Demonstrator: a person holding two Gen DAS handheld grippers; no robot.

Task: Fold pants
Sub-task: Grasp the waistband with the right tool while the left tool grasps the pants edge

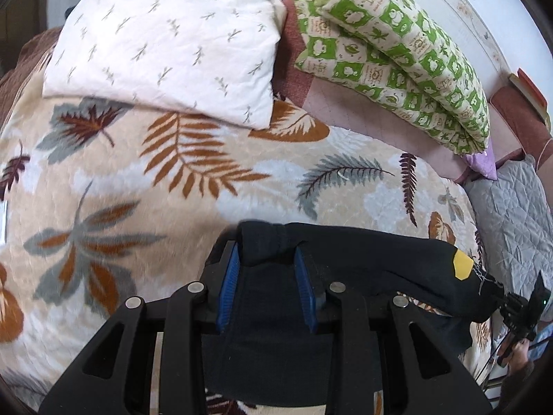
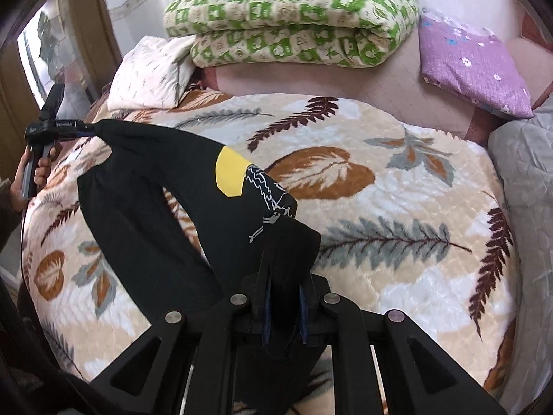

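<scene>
Black pants are held up above the bed btwn both grippers, stretched across w/ fabric sagging in the middle. In the left wrist view, the left gripper is seen w/ its blue-padded fingers clamped on a bunched end of the pants; black cloth fills the gap btwn the pads and drapes down over the gripper body. In the right wrist view, the right gripper is seen w/ fingers closed tight on the other end of the pants, fabric pinched btwn them and hanging below. A yellow patch and white line print are visible on the pants, near the right gripper's end; the same patch shows in the left view. The left gripper is also visible far left in the right view, held in a hand, w/ the pants' end gripped at its tip. The bed is covered by a beige leaf-print blanket. At the head of the bed, a white pillow lies on the blanket's edge, a folded green-and-cream quilt beside it, and a purple floral cushion further right. A grey quilted cover is seen along the bed's right side.
</scene>
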